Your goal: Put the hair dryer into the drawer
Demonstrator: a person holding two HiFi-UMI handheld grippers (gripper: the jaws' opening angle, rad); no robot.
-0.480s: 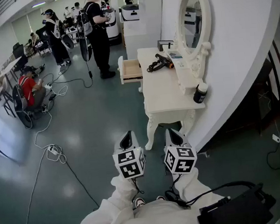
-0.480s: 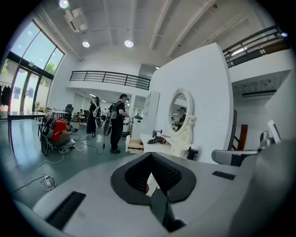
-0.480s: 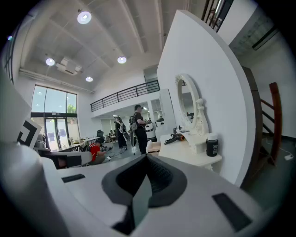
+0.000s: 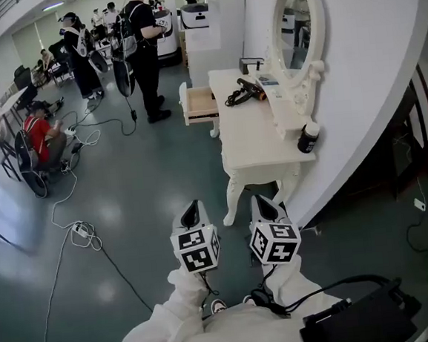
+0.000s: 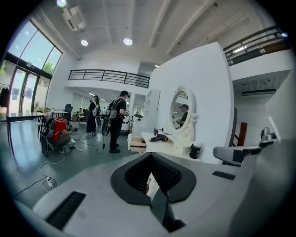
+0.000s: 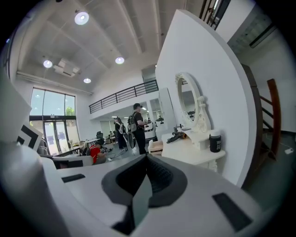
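Note:
The black hair dryer (image 4: 243,92) lies with its cord on the far end of the white dressing table (image 4: 261,151). The drawer (image 4: 199,104) at that end stands pulled out to the left, wooden inside. My left gripper (image 4: 194,211) and right gripper (image 4: 265,207) are side by side over the floor, well short of the table's near end, both shut and empty. From the left gripper (image 5: 150,178) the hair dryer (image 5: 159,137) and the drawer (image 5: 135,143) look small and far ahead. The right gripper (image 6: 147,178) also faces the hair dryer (image 6: 178,135).
A black bottle (image 4: 307,137) stands on the table's near right corner, below an oval mirror (image 4: 290,22) against the white wall. Several people (image 4: 147,46) stand or sit beyond the drawer. A power strip and cables (image 4: 81,230) lie on the grey floor to the left.

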